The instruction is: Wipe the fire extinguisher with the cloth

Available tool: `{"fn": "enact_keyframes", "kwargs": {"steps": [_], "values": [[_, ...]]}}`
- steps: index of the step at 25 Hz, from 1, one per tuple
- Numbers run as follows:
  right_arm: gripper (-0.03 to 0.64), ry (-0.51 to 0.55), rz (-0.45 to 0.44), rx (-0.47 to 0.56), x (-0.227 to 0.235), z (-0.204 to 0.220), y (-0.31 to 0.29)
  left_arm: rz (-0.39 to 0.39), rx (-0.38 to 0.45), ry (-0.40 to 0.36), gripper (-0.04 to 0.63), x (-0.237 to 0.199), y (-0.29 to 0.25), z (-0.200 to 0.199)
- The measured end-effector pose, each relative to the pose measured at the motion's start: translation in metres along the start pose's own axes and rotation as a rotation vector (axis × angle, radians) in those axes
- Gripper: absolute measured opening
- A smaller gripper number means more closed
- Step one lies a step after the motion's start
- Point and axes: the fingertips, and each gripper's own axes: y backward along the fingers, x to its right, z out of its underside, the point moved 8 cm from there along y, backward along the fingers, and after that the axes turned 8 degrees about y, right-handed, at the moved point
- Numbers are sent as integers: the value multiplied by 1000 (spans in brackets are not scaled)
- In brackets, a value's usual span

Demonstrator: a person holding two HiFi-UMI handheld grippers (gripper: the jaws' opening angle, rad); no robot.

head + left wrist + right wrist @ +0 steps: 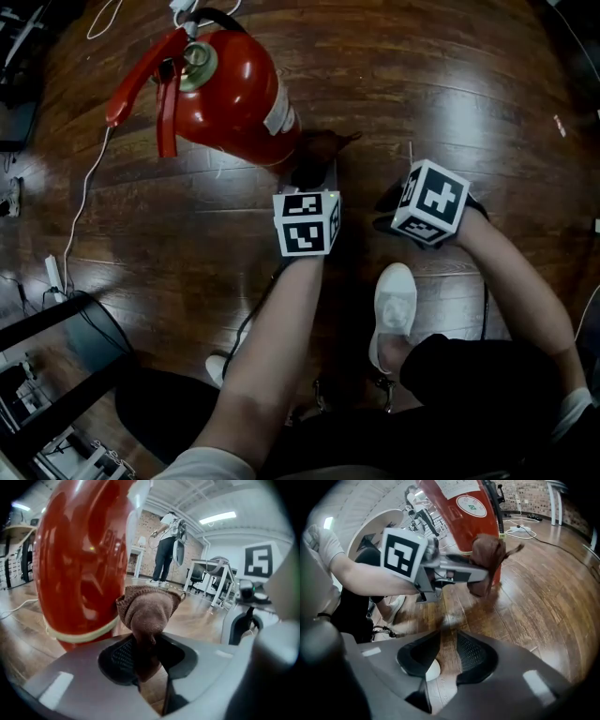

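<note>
A red fire extinguisher stands on the wooden floor, seen from above with its handle and gauge at the upper left. My left gripper is shut on a brown cloth, which sits bunched against the extinguisher's lower body. In the left gripper view the cloth rises from between the pads and touches the red cylinder. My right gripper hovers to the right, apart from both. Its jaws stand slightly open with only floor between them. It looks at the cloth and the extinguisher.
A white cable runs across the floor left of the extinguisher to a power strip. A black frame stands at the lower left. My white shoe is below the grippers. A person and desks are far behind.
</note>
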Motion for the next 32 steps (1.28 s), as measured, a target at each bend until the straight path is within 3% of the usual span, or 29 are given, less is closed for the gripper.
{"fn": "enact_keyframes", "kwargs": {"steps": [7, 12, 19, 24, 32], "values": [[115, 7, 6, 3, 1, 7, 1, 62, 294, 3, 98, 52, 35, -95], [115, 11, -4, 8, 3, 9, -1, 50, 386, 33, 97, 56, 37, -126], [115, 12, 7, 1, 8, 16, 3, -29, 301, 156, 95, 34, 7, -88], [115, 1, -4, -2, 9, 24, 0, -91, 207, 199, 95, 16, -19, -49], [115, 2, -10, -5, 8, 26, -1, -128, 43, 259, 95, -9, -46, 2]]}}
